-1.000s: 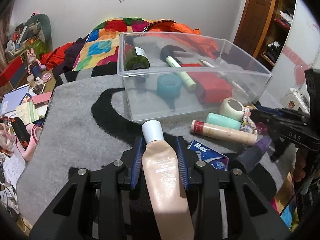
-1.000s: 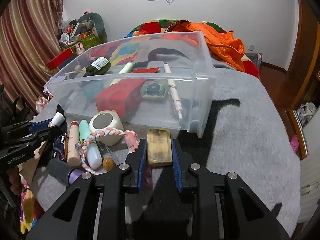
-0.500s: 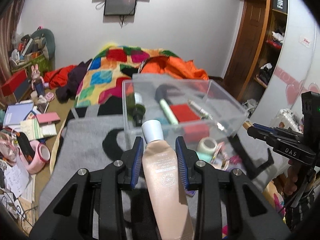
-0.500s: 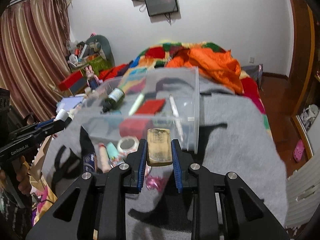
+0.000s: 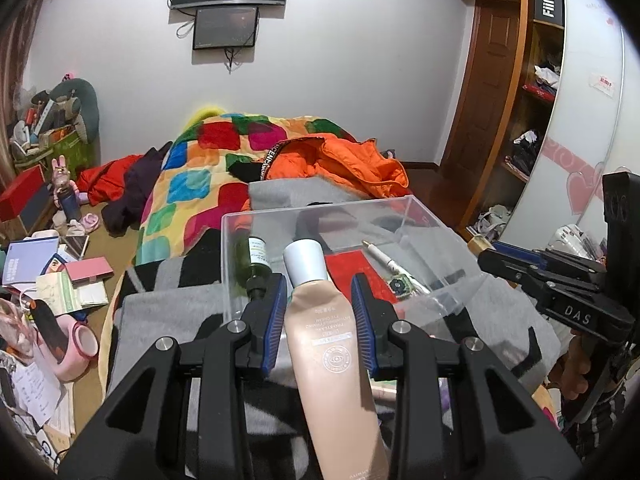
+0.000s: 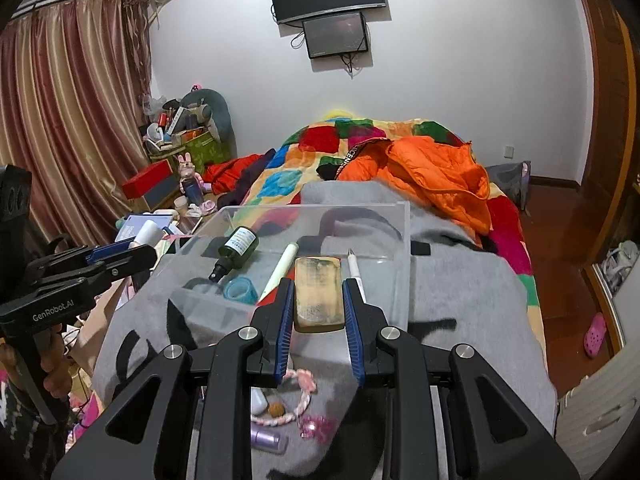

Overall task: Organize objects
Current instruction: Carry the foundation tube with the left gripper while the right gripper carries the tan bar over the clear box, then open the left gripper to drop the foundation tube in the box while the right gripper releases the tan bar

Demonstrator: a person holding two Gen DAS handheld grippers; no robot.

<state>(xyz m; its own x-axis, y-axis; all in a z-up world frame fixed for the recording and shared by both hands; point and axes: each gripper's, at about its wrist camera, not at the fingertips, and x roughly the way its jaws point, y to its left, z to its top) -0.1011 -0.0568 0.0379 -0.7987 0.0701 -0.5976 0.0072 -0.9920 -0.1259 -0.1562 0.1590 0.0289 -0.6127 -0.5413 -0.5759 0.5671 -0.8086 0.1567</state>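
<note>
My left gripper (image 5: 319,292) is shut on a beige cosmetic tube (image 5: 328,344) with a white cap, held in the air in front of the clear plastic bin (image 5: 436,304). My right gripper (image 6: 315,300) is shut on a flat tan wooden block (image 6: 318,294), also raised above the near wall of the same bin (image 6: 396,240). Inside the bin lie a dark green bottle (image 6: 236,250), a teal tape roll (image 6: 240,290), a pale green tube (image 6: 280,270), a white pen (image 5: 394,266) and a red box (image 5: 352,268). Each gripper shows at the edge of the other's view.
The bin sits on a grey blanket (image 6: 460,292) on a bed, with an orange jacket (image 6: 436,180) and a patchwork quilt (image 5: 192,184) behind. A pink braided rope (image 6: 298,396), a purple bottle (image 6: 266,438) and small items lie below my right gripper. Clutter covers the floor at left (image 5: 52,280).
Both grippers have risen with their objects still held. The bin and the loose items on the blanket now sit lower and smaller in both views, and more of the wall shows.
</note>
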